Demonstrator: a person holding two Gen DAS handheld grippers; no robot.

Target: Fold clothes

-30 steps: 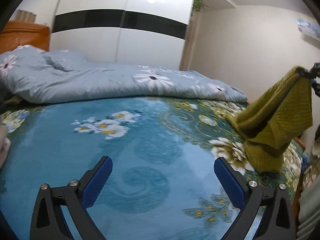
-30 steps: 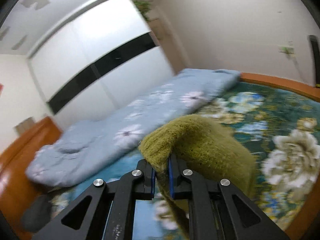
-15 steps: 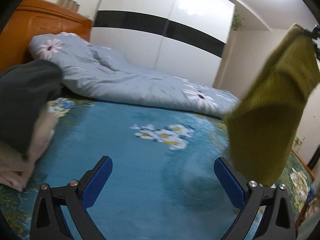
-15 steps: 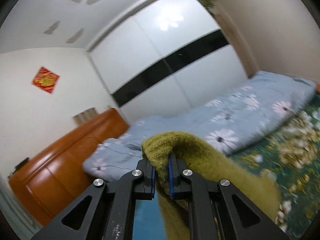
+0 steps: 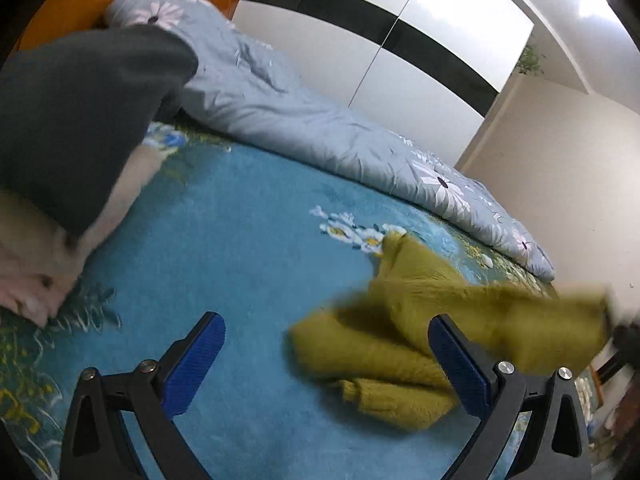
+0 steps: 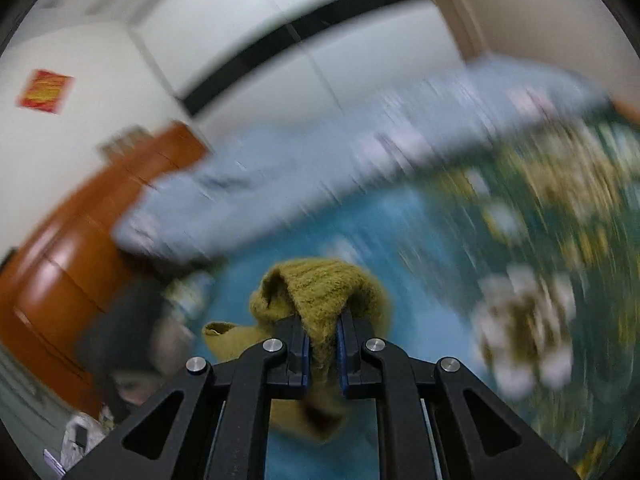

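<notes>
Clamped on the olive sweater (image 6: 320, 300), my right gripper (image 6: 322, 338) has swung it down from the air; most now lies bunched on the bedspread (image 5: 240, 240) between my left gripper's (image 5: 326, 354) spread, empty fingers, ready for flattening.

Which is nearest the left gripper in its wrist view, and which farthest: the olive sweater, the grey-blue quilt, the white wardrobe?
1. The olive sweater, on the blue bedspread just ahead of the left gripper, toward its right jaw.
2. The grey-blue quilt, along the bed's far side.
3. The white wardrobe, beyond the quilt.
</notes>
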